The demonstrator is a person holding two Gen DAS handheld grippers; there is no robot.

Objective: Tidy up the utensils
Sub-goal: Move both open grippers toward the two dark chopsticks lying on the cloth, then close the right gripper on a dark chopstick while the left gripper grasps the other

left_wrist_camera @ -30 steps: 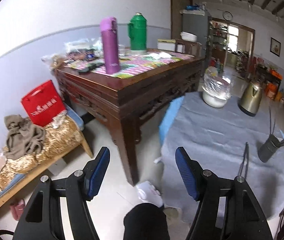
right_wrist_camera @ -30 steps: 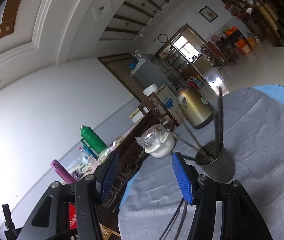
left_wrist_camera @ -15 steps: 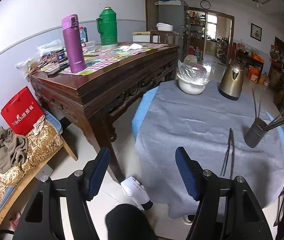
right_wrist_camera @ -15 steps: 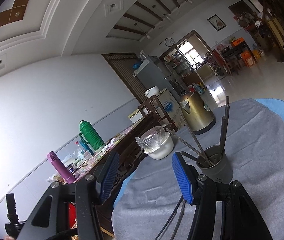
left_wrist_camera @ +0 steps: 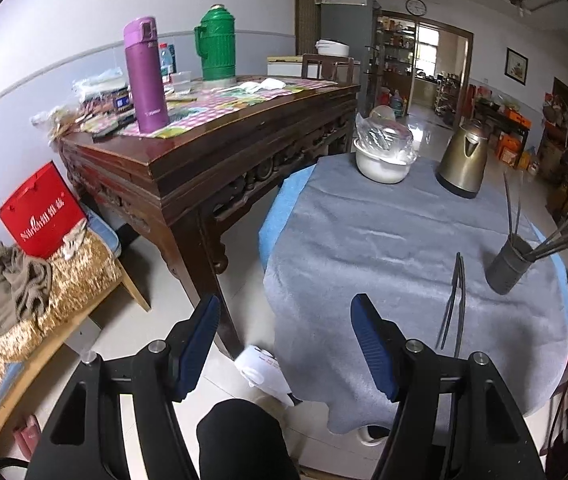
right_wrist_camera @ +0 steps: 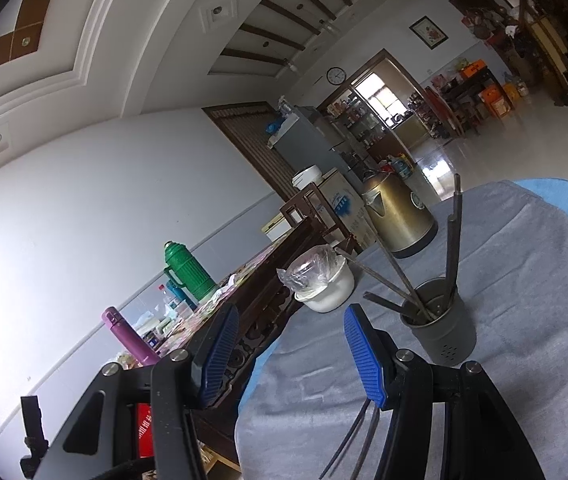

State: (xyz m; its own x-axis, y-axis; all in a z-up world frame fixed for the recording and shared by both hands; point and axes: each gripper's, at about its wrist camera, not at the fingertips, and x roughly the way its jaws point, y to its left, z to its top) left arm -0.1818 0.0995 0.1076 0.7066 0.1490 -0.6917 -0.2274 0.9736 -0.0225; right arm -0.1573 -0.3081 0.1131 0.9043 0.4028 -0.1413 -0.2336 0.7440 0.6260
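A pair of thin dark chopsticks (left_wrist_camera: 453, 300) lies loose on the grey felt cloth (left_wrist_camera: 363, 240) that covers the round table, just beside the dark grey cylindrical metal utensil holder (left_wrist_camera: 507, 266), which already has several more chopsticks leaning in it. Neither tool has anything in it: the left gripper (left_wrist_camera: 285, 344) hangs off the table's near edge with its blue-padded jaws wide and empty, and the right gripper (right_wrist_camera: 289, 354) sits low over the cloth, jaws equally wide, the loose pair running under its right-hand finger (whether it touches them is hard to tell from this low angle). The step in hand looks like the approach to picking up that last pair. Next, one gripper must tip down over the chopsticks, straddle both, close on them together, then stand them in the holder
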